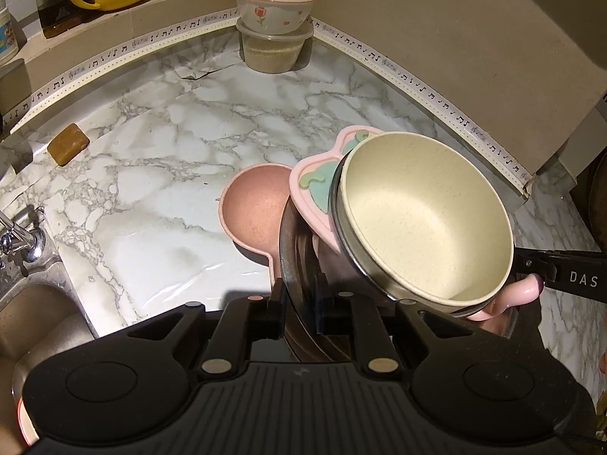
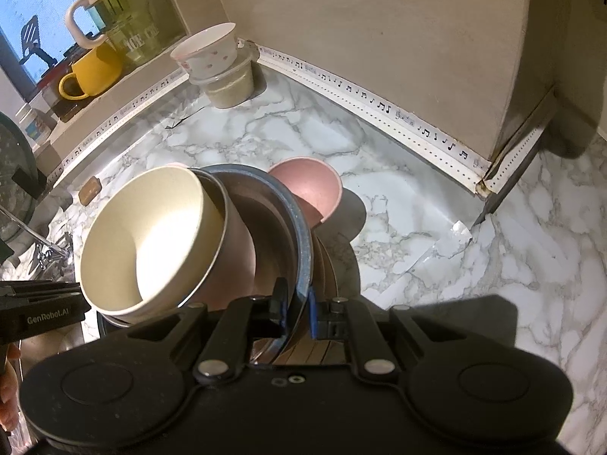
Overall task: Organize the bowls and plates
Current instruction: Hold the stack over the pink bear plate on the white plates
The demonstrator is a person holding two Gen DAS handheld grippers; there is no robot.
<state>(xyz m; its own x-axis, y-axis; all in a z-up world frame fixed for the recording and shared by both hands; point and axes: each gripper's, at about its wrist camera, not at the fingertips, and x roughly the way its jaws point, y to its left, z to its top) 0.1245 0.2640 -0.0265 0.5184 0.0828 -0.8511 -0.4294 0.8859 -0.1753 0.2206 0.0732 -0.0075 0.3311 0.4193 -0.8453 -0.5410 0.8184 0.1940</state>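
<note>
Tilted stack: cream bowl (image 1: 425,216), pink plate (image 1: 315,189), dark-rimmed plate (image 2: 299,223).

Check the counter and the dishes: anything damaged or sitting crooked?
Yes. The marble-look counter film is torn and peeling near the wall corner, with another tear by the lidded container. The held stack leans: the cream bowl tilts steeply in the dark plate both claws clamp.

The left gripper (image 1: 299,303) and right gripper (image 2: 296,313) both have jaws clamped narrow, tilted downward.
</note>
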